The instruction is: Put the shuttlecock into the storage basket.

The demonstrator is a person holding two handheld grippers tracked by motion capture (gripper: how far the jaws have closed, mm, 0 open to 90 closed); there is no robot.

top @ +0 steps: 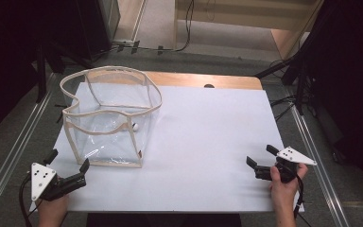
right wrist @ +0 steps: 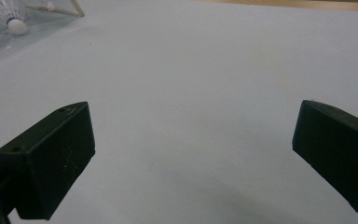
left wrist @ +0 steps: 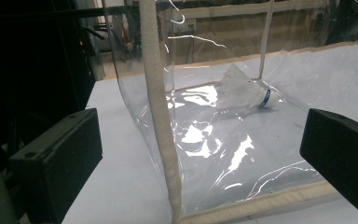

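On white table (top: 203,142) over grey floor (top: 23,137), clear cream-edged bag (top: 108,116) upright, shuttlecock (left wrist: 244,91) lying inside, left gripper (top: 68,163) and right gripper (top: 260,158) spread, matte black.

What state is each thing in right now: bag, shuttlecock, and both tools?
Clear bag: standing upright, top open.
Shuttlecock: lying on its side inside the bag.
Left tool: open, holding nothing, beside the bag's near corner.
Right tool: open, holding nothing, over bare table.
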